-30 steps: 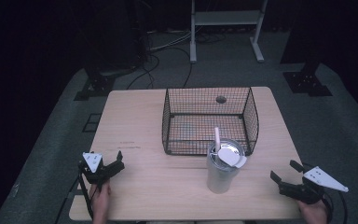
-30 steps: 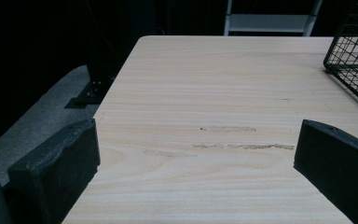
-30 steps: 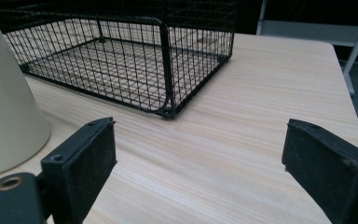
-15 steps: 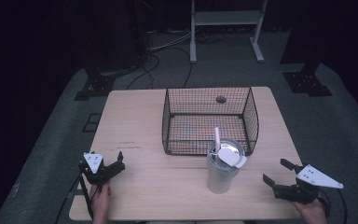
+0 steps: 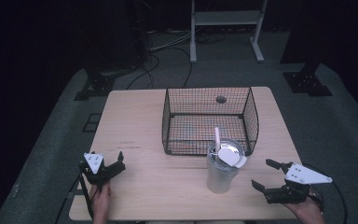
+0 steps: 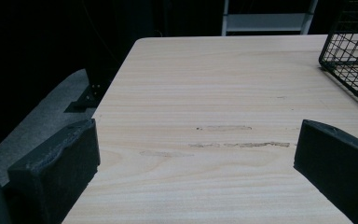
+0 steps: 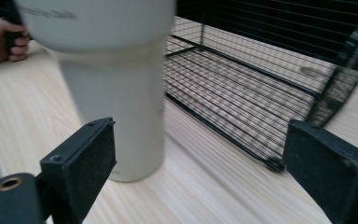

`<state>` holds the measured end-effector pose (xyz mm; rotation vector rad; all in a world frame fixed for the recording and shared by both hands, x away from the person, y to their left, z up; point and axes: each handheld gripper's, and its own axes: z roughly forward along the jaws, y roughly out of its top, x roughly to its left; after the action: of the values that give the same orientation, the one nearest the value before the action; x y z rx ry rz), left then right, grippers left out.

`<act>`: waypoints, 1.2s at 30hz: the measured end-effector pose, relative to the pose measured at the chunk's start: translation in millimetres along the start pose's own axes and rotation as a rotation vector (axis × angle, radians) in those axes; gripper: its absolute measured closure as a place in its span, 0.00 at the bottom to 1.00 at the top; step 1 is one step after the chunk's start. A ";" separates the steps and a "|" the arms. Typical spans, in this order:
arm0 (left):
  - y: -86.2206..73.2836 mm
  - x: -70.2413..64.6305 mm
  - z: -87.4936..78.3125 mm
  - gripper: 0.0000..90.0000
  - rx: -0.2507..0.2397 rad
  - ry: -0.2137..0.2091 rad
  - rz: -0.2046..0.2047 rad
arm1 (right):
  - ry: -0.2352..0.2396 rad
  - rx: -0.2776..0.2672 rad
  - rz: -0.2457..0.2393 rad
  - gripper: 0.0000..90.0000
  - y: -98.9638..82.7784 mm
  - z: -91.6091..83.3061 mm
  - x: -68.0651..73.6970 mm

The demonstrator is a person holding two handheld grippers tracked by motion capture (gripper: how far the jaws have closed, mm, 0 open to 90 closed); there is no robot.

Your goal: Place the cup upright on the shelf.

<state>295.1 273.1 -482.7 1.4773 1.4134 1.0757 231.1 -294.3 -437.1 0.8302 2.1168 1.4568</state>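
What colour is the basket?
Black wire mesh basket, clearest in the high view.

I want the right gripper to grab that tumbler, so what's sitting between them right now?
Nothing. In the high view only bare wooden table separates the open right gripper from the tumbler. The wire basket stands behind the tumbler, off that path.

The left tool [image 5: 113,164] rests low at the table's near left corner, gripped from below by the person's left hand [image 5: 100,199], its jaws spread wide. The right tool [image 5: 266,174] sits by the table's near right corner, held by the right hand [image 5: 306,211], jaws wide apart and aimed leftward along the near edge.
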 end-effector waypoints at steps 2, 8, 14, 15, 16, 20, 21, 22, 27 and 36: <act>0.1 -0.2 -0.2 0.00 0.001 0.000 0.003 | 0.021 -0.001 -0.012 0.10 4.5 2.0 4.3; -0.2 -0.6 -0.2 0.00 -0.004 0.000 0.007 | 0.092 -0.009 -0.027 0.10 12.8 10.6 15.2; -0.1 -1.2 -0.4 0.00 -0.002 0.000 0.012 | 0.131 -0.027 -0.013 0.10 14.5 25.3 22.8; -0.1 -1.2 -0.5 0.00 -0.001 0.000 0.014 | 0.136 -0.031 -0.014 0.10 14.3 28.2 23.9; -0.2 -1.3 -0.4 0.00 -0.004 0.000 0.014 | 0.141 -0.032 -0.017 0.10 14.1 30.9 25.3; -0.2 -1.6 -0.8 0.00 -0.003 -0.001 0.018 | 0.160 -0.040 -0.013 0.10 14.2 40.7 30.5; -0.3 -1.7 -0.8 0.00 -0.003 -0.002 0.019 | 0.160 -0.039 -0.012 0.10 14.3 42.9 31.6; -0.2 -1.7 -0.9 0.00 -0.003 -0.002 0.021 | 0.160 -0.039 -0.012 0.10 14.3 44.9 32.4; -0.3 -2.0 -0.8 0.00 -0.003 -0.002 0.022 | 0.152 -0.046 -0.003 0.10 14.2 54.5 36.3; -0.3 -2.2 -0.8 0.00 -0.005 -0.003 0.024 | 0.114 -0.084 -0.002 0.06 14.3 77.6 45.5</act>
<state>294.2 271.0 -482.9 1.4955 1.3928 1.0904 251.9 -206.9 -451.7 0.7298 2.1204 1.6150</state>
